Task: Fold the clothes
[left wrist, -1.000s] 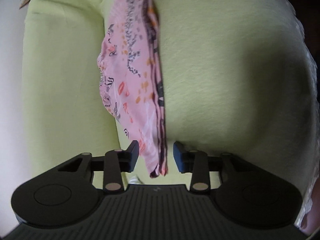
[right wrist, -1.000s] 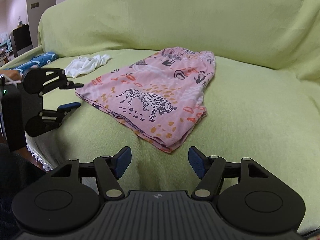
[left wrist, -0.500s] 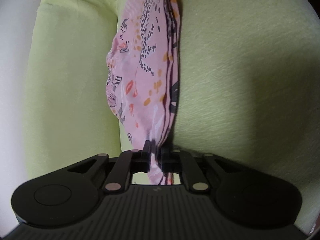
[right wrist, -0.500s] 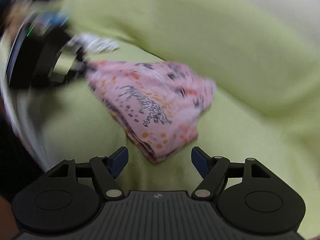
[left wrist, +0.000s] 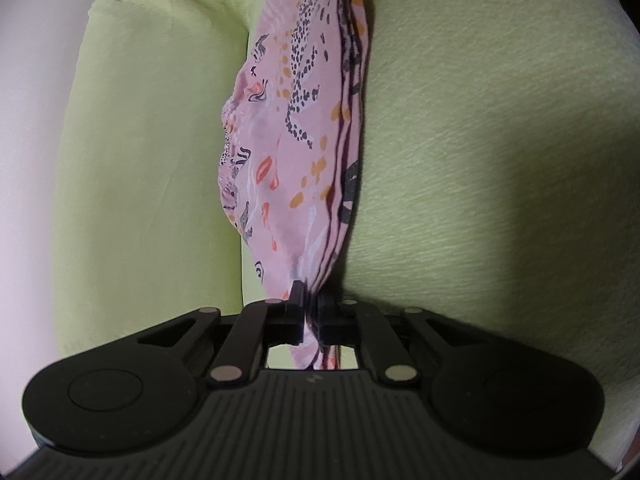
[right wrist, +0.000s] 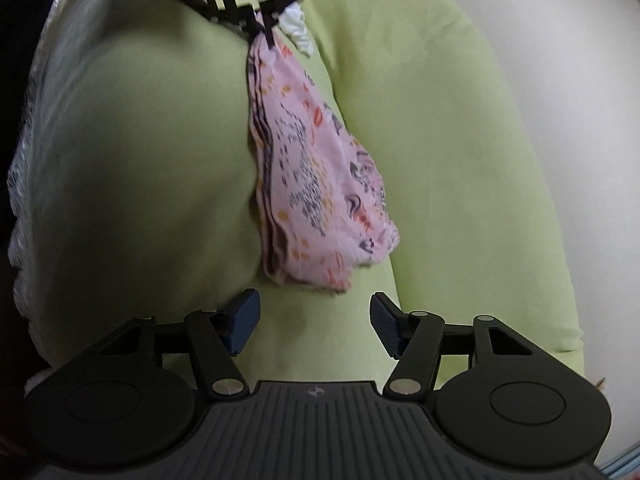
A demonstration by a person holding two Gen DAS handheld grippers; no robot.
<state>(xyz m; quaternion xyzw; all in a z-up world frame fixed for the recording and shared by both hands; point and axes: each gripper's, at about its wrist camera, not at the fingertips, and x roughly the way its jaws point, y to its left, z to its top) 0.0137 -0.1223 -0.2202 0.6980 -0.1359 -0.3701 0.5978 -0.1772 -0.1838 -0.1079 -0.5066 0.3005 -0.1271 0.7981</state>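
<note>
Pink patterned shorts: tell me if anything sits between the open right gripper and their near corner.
Nothing visible does. The right gripper is open, with only bare green sofa cover between its fingers and the near corner of the pink patterned shorts. The left gripper clamps the far corner.

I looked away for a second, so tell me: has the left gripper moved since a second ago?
Yes. The left gripper has closed in on the pink printed shorts lying on the green sofa cover, and its jaws, open before, now pinch the shorts' near corner.
</note>
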